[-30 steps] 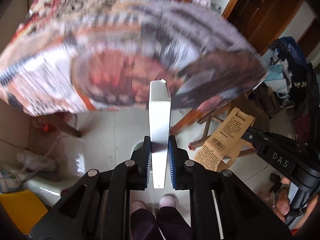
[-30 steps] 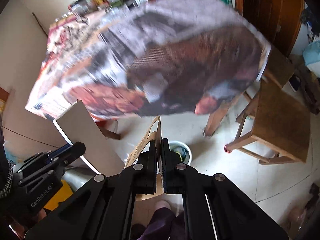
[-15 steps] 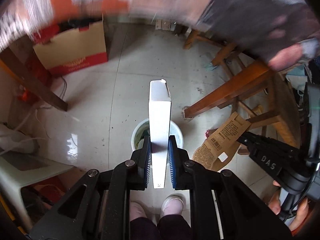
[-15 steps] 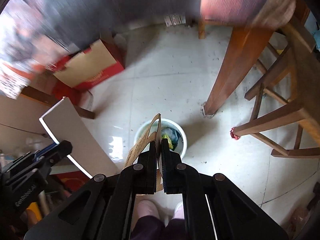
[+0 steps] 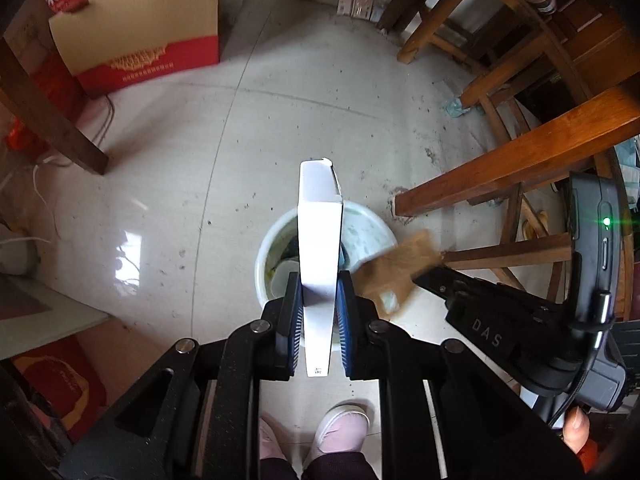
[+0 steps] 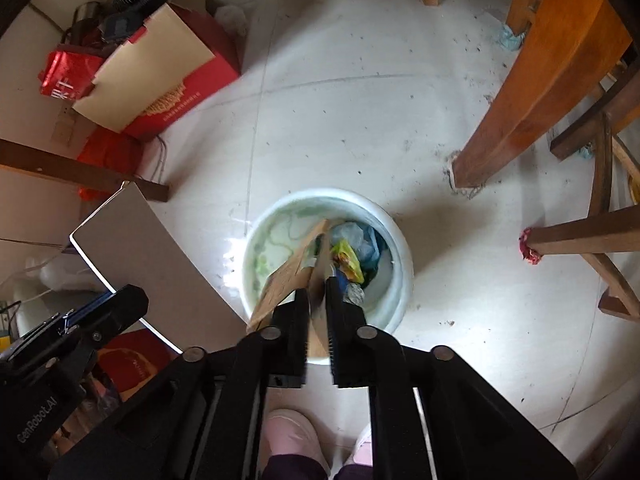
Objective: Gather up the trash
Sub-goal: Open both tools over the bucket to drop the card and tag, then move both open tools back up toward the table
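My left gripper [image 5: 318, 302] is shut on a flat white box [image 5: 319, 236], held edge-on above a white trash bin [image 5: 368, 224] on the floor. My right gripper [image 6: 317, 300] has its jaws slightly parted around a brown cardboard tag [image 6: 294, 270] that hangs over the bin [image 6: 396, 276]. The tag looks blurred in the left wrist view [image 5: 394, 268]. The bin holds plastic wrappers and bags [image 6: 354, 254]. The white box also shows in the right wrist view [image 6: 144, 264], at the left beside the bin.
A red and tan cardboard box [image 5: 140, 36] stands on the tiled floor at the back left. Wooden table and stool legs [image 5: 516, 164] stand to the right of the bin. My feet [image 5: 340, 428] are just behind the bin.
Both grippers swung down from the table to point at the floor over the bin. The right jaws have parted a little and the brown tag is blurred.
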The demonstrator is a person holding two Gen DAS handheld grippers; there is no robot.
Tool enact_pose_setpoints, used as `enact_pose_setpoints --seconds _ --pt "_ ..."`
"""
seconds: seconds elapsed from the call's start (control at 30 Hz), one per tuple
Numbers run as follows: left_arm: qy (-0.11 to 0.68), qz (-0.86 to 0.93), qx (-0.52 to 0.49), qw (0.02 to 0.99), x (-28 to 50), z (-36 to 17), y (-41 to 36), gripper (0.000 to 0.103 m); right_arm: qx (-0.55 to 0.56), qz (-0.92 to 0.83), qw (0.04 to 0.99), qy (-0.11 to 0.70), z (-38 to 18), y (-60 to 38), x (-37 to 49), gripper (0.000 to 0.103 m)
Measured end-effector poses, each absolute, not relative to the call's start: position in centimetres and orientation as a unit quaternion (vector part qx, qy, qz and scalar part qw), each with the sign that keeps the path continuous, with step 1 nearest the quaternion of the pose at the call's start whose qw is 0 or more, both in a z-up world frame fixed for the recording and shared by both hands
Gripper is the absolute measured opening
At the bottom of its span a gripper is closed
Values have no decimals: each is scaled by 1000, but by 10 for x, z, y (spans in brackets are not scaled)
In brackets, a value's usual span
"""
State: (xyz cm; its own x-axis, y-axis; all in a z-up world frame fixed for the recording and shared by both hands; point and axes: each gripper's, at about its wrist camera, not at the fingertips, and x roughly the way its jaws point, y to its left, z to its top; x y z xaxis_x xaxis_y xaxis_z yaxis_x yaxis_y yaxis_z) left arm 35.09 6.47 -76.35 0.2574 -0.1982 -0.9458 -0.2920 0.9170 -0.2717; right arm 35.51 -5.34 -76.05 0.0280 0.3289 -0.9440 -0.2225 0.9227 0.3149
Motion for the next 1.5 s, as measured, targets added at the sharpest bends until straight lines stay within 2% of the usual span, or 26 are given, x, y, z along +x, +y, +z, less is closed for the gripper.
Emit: enact_pose_setpoints --seconds 0.03,0.07,0.1,0.47,0.53,0.63,0.93,1.5 --pt "611 29 -202 765 351 -767 63 15 33 189 714 674 -763 -55 355 26" --pt "614 27 -201 762 353 -771 61 15 32 189 712 675 -765 -57 353 38" --pt "617 24 -199 761 355 -775 61 15 35 190 713 674 -767 -56 352 43" --pt "657 1 -173 734 370 -783 38 16 53 168 727 663 -747 -78 352 43" --pt "656 6 -161 737 369 -772 36 24 55 166 729 661 -741 -80 355 43" --pt "651 6 -155 743 362 -749 35 30 65 167 732 657 -724 -82 357 43" --pt "631 -1 -131 765 342 -620 37 30 64 188 745 636 -625 -85 349 43" --pt "488 0 -117 865 295 -305 52 34 54 222 824 519 -329 -79 301 43"
